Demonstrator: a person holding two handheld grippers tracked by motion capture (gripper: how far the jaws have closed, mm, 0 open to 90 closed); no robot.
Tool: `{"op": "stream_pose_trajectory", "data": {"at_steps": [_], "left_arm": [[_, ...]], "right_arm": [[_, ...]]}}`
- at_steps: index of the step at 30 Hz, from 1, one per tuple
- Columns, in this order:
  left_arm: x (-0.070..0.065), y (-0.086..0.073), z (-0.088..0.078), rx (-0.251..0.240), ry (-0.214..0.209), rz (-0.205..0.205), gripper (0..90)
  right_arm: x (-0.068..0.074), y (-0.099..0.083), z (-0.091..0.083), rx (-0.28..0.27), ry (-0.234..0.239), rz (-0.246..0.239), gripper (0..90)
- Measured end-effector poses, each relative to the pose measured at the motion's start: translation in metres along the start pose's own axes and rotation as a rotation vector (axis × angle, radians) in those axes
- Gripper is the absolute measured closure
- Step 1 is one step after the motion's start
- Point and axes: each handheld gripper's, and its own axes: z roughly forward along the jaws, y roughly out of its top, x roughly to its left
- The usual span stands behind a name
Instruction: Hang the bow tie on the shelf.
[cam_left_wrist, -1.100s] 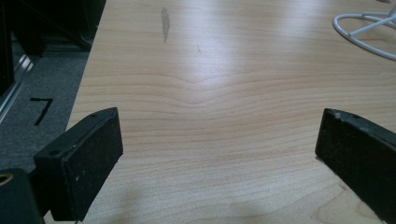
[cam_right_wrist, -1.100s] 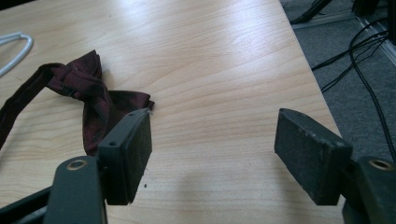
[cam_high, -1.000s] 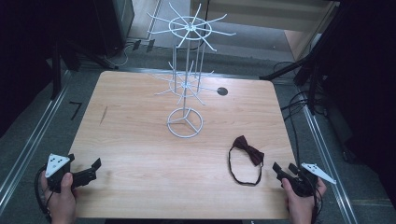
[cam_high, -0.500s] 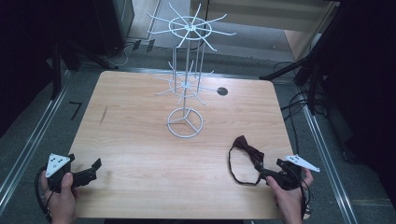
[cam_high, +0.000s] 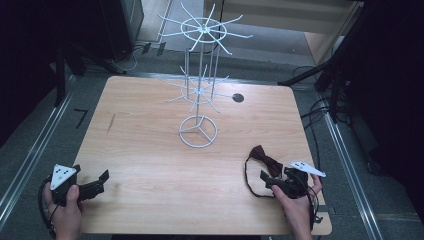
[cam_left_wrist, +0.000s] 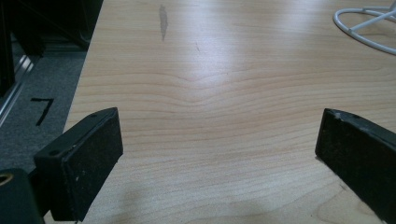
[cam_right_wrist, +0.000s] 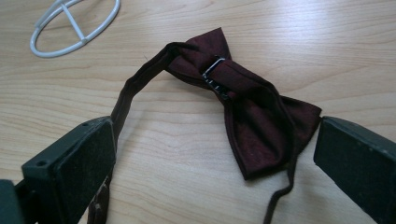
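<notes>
I've brought the right tongs (cam_high: 265, 177) inward from the worktop's (cam_high: 150, 150) near right corner over the last second; they now sit spread wide at the dark red bow tie (cam_right_wrist: 252, 107), one jaw on each side of it.

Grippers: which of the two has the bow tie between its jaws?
The right gripper, near the table's right front. Its open jaws flank the dark red bow tie. The left gripper, also open, has bare wood between its jaws.
</notes>
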Motion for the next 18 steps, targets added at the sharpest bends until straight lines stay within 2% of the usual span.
{"op": "stream_pose_trajectory", "data": {"at_steps": [2,4,6,7,8,11,12,14,16,18], "left_arm": [[0.000,0.000,0.000,0.000,0.000,0.001,1.4],[0.000,0.000,0.000,0.000,0.000,0.001,1.4],[0.000,0.000,0.000,0.001,0.000,0.004,1.4],[0.000,0.000,0.000,0.002,-0.001,0.004,1.4],[0.000,0.000,0.000,0.001,-0.001,0.004,1.4],[0.000,0.000,0.000,0.000,-0.002,0.000,1.4],[0.000,0.000,0.000,-0.002,-0.003,-0.002,1.4],[0.001,0.000,0.000,-0.002,-0.003,-0.003,1.4],[0.001,0.000,0.000,-0.002,-0.005,-0.002,1.4],[0.001,0.000,0.000,0.001,-0.006,-0.001,1.4]], "right_arm": [[0.001,0.000,0.001,0.001,-0.003,-0.003,0.0],[0.003,0.002,0.003,-0.019,-0.043,-0.025,0.0],[0.003,0.004,0.004,-0.026,-0.046,-0.028,0.0],[0.001,0.008,0.009,-0.026,-0.070,-0.029,0.0],[0.001,0.008,0.009,-0.026,-0.070,-0.029,0.0],[-0.001,0.011,0.022,0.013,-0.107,-0.045,7.9],[-0.001,0.011,0.025,0.020,-0.128,-0.046,8.9],[-0.001,0.011,0.027,0.021,-0.138,-0.049,11.0],[-0.001,0.011,0.030,0.033,-0.165,-0.048,17.1],[0.000,0.010,0.030,0.037,-0.175,-0.059,27.0]]}}
